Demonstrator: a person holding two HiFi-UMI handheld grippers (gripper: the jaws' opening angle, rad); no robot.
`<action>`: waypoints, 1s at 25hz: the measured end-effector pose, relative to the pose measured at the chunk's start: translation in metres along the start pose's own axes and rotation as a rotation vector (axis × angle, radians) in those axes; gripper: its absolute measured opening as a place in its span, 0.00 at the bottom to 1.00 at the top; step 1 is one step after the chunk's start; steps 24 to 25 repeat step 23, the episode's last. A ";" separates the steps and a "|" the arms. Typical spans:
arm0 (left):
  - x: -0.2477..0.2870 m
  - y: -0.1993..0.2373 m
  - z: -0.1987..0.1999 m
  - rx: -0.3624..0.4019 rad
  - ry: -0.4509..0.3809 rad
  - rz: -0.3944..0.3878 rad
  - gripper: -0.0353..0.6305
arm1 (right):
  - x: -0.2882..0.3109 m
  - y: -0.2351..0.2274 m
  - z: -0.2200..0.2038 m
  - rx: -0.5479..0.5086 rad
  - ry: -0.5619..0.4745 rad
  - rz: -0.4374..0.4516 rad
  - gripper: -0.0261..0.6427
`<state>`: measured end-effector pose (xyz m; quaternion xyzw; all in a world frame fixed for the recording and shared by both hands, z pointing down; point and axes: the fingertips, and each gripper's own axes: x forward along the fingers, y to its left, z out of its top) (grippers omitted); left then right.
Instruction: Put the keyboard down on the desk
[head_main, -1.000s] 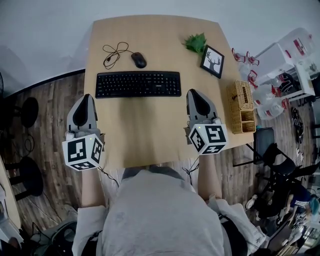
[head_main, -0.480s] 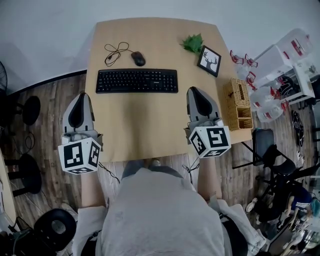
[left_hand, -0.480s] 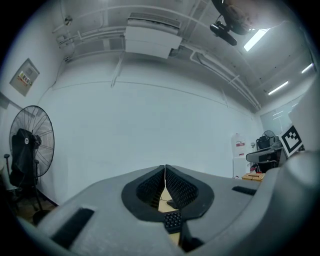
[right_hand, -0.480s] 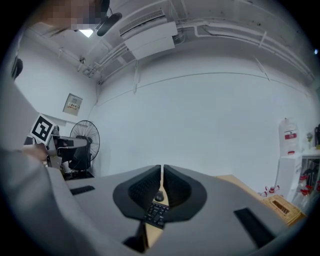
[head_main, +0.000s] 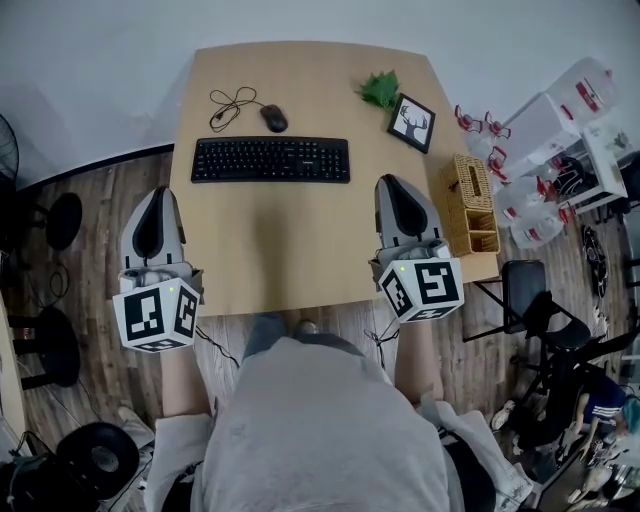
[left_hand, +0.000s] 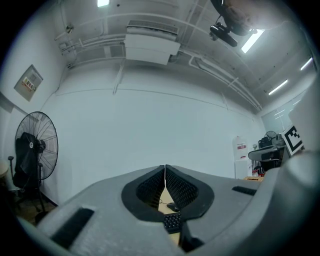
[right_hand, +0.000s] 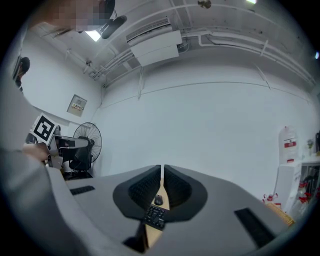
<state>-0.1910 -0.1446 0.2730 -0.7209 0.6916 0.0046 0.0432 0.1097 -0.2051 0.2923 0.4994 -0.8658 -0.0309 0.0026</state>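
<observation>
The keyboard (head_main: 270, 160) lies flat on the table (head_main: 300, 260), in the far half, its long side parallel to the far edge and its left end close to the left edge. Nothing of mine touches it. My left gripper (head_main: 162, 196) hangs off the table's left edge, over the wooden floor and level with the near half. My right gripper (head_main: 392, 186) is held above the table close to its right edge, just beside the wicker basket (head_main: 467, 205) that sits on that edge. Both are well apart from the keyboard and nearer to me than it is. In the left gripper view the jaws are pressed together with nothing between them, and only a sliver of keyboard (left_hand: 172, 221) shows below the closed pads. The right gripper view shows the same: jaws together and empty, with a strip of keyboard (right_hand: 153, 216) and the mouse (right_hand: 158, 200) visible in the gap beneath. On the table beyond the keyboard, toward the far edge, sit the mouse (head_main: 273, 119) with its coiled cable (head_main: 230, 105). A small green plant (head_main: 380, 88) and a framed picture (head_main: 411, 122) stand by the far right corner. By my reading the task is done: the keyboard rests squarely on the table, released, with both grippers clear of it. I see nothing left to do, apart perhaps from squaring it up.
</observation>
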 end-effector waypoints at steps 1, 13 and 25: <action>-0.002 -0.001 0.001 -0.002 -0.001 0.002 0.07 | -0.002 0.000 0.001 -0.002 -0.003 -0.001 0.06; -0.024 -0.006 0.005 -0.007 -0.005 0.022 0.07 | -0.023 0.005 0.010 0.000 -0.032 -0.001 0.06; -0.033 -0.013 0.006 -0.009 -0.005 0.030 0.07 | -0.035 0.006 0.013 -0.004 -0.043 0.005 0.06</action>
